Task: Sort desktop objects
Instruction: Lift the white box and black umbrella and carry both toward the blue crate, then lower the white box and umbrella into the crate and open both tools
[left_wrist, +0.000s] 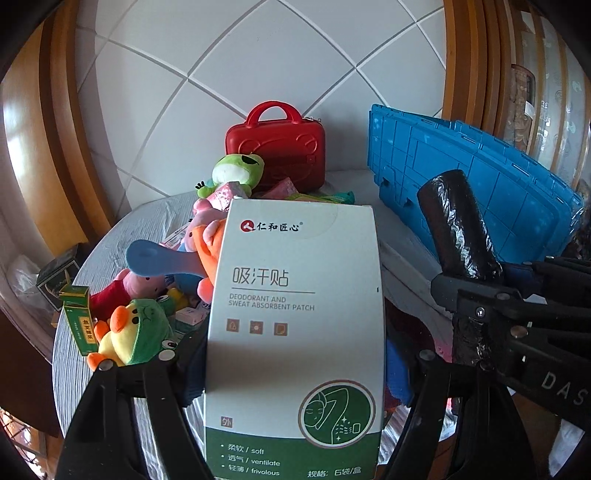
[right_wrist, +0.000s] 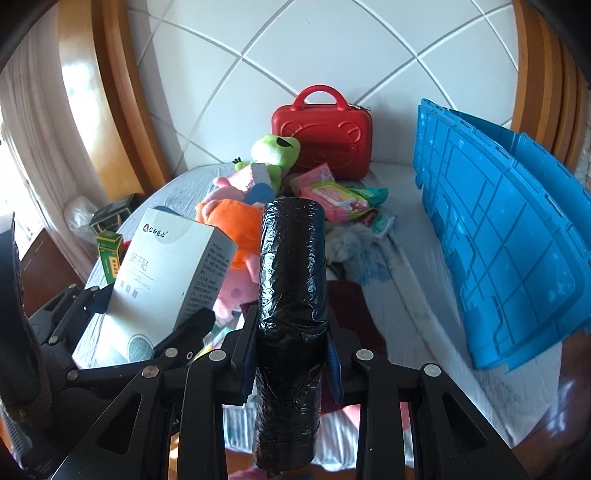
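Round table (left_wrist: 110, 229) under a pale ribbed cloth, far edge against white tiled wall; ribbed blue hard-plastic crate lid (right_wrist: 498, 229) leans at right, glossy red moulded handle case (right_wrist: 321, 144) stands far centre, soft plush pile with green frog toy (left_wrist: 236, 170) left of centre. Left gripper (left_wrist: 295, 369), tilted downward over the near edge, jaws wide and clamped on the sides of a white-and-green cardboard patch box (left_wrist: 295, 314), held upright. Right gripper (right_wrist: 291, 350), likewise tilted down, jaws narrow, pinching a crinkly black plastic-film roll (right_wrist: 291, 277) that juts forward.
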